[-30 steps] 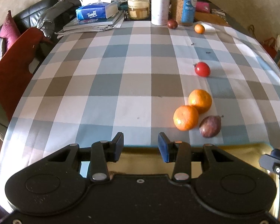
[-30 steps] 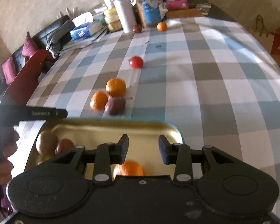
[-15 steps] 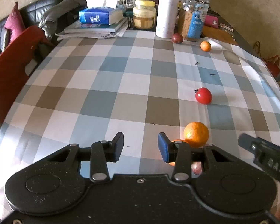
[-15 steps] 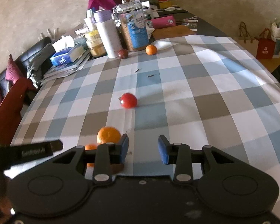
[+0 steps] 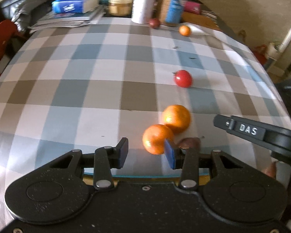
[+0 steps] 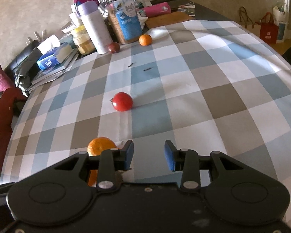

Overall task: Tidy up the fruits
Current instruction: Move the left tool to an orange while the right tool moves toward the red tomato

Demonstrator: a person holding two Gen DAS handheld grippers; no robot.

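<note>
Both tongs hang over the checked desk [image 6: 203, 89] with jaws apart and nothing between them: the left tongs [image 5: 146, 154] have an orange [image 5: 157, 138] just ahead of their right finger, a second orange [image 5: 176, 117] touching it beyond, and a dark fruit [image 5: 190, 142] beside. The right tongs [image 6: 149, 155] point past that cluster, an orange [image 6: 100, 145] at their left finger. A tomato [image 6: 122, 101] sits farther ahead; a small orange [image 6: 145, 39] lies far off by the jars.

Both tongs [image 5: 145, 153] [image 6: 149, 155] agape, empty
</note>
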